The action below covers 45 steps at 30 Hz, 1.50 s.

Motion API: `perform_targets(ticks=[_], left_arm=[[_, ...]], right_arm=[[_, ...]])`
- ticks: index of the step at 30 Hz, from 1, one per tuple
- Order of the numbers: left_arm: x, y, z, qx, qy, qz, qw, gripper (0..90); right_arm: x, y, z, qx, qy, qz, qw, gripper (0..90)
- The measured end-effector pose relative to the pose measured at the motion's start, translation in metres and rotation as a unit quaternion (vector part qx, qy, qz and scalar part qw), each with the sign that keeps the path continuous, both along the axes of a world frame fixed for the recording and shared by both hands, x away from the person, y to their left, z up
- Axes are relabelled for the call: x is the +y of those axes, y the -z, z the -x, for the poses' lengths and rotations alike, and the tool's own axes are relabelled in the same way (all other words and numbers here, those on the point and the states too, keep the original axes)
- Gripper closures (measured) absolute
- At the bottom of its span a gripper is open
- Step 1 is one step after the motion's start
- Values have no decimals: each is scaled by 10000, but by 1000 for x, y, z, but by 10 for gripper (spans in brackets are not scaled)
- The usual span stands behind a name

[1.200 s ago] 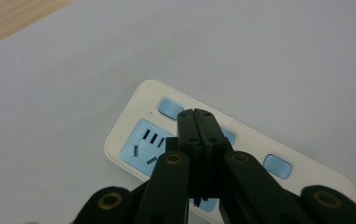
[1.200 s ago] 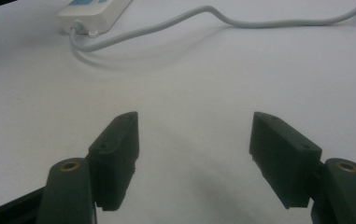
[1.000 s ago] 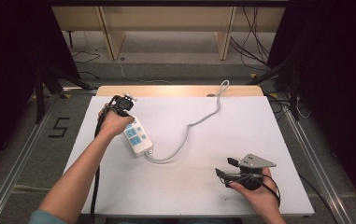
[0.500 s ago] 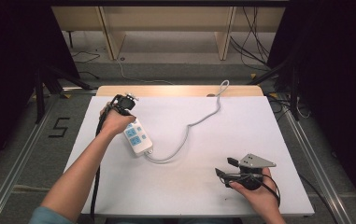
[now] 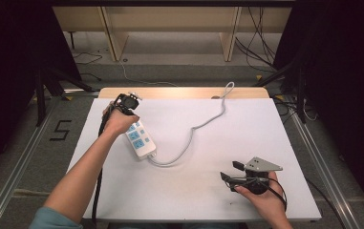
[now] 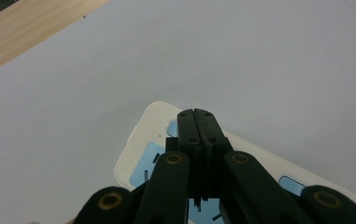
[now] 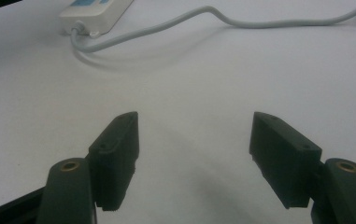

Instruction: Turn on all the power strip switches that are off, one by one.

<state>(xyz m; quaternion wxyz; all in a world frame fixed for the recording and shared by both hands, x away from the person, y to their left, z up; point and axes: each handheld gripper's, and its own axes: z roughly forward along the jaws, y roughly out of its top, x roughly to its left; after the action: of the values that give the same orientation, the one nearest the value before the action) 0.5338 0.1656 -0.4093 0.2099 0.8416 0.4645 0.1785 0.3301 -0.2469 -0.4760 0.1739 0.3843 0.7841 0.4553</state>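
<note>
A white power strip (image 5: 140, 139) with blue sockets lies on the left part of the white table (image 5: 208, 200). Its grey cable (image 5: 192, 130) curves across to the far edge. In the left gripper view my left gripper (image 6: 196, 114) is shut, its tips right over the strip's (image 6: 140, 161) end socket; whether they touch it I cannot tell. The left hand (image 5: 119, 121) holds it there. My right gripper (image 5: 230, 170) rests open near the front right with nothing between its fingers. In the right gripper view its jaws (image 7: 194, 144) point toward the strip's cable end (image 7: 94, 13) and the cable (image 7: 222, 19).
A bare wooden strip (image 5: 179, 92) borders the table's far edge. Beyond it are a floor with loose cables (image 5: 261, 52) and wooden furniture legs (image 5: 115, 40). A metal rail (image 5: 17, 176) and a floor marking "5" (image 5: 61, 130) lie to the left.
</note>
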Motion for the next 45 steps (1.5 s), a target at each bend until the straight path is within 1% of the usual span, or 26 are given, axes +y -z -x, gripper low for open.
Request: perform_targets(ticks=[10, 21, 25, 26, 30, 34, 35, 38, 45], left_arm=[[1, 4, -4, 58, -33, -5, 10000, 896], [3, 4, -8, 68, -93, 30, 9999, 896], [2, 7, -10, 102, -100, 41, 9999, 896], [1, 7, -10, 118, -91, 15, 9999, 896], [1, 11, -13, 192, -126, 76, 9997, 896], [0, 13, -16, 249, -118, 30, 9996, 896], [-1, 14, -16, 228, -140, 3, 9996, 896], [-1, 16, -18, 270, -142, -77, 9995, 896], [-2, 20, -20, 321, -186, -87, 9993, 896]], right_arm=[[-1, 0, 0, -9, -5, -14, 10000, 341], [-1, 0, 0, -2, -17, -2, 10000, 341], [-1, 0, 0, -6, -18, -1, 10000, 341], [-1, 0, 0, 0, -12, 1, 10000, 341], [0, 0, 0, 6, -12, -4, 10000, 341], [0, 0, 0, 19, -11, -6, 10000, 341], [0, 0, 0, 19, -12, -7, 10000, 341], [-1, 0, -1, 16, -8, -8, 10000, 341], [0, 0, 0, 9, -27, -2, 10000, 341]])
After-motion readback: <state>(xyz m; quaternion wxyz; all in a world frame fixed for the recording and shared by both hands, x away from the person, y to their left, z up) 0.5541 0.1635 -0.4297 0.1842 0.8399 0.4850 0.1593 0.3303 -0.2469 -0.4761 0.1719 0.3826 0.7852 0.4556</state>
